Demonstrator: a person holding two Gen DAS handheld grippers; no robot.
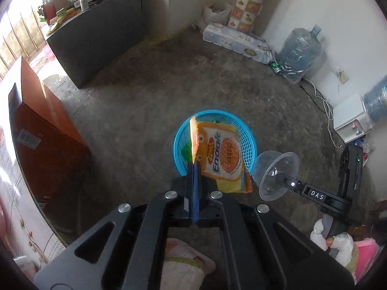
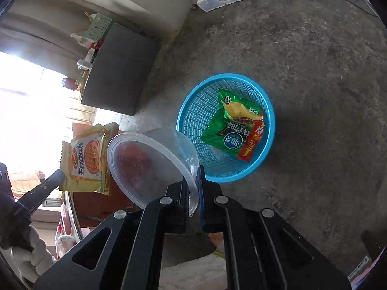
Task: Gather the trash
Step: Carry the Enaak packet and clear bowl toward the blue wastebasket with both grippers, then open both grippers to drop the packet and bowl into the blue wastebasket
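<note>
Left claw (image 1: 194, 166): clamping shut on the edge of the yellow packet (image 1: 223, 155), which is hanging over the basket (image 1: 249, 140).
Basket: sitting on the floor, a green bag (image 2: 233, 126) already lying inside.
Right claw (image 2: 192, 188): nipping the cup (image 2: 150, 166) by its rim, just short of the basket.
Doing it well: bringing each piece over the middle before letting go, packet first.

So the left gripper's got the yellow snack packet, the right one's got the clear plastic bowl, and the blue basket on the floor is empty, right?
Not quite: the blue basket isn't empty. The right wrist view shows a green chip bag lying inside it. The rest holds: left gripper has the yellow snack packet, right gripper the clear plastic bowl.
</note>
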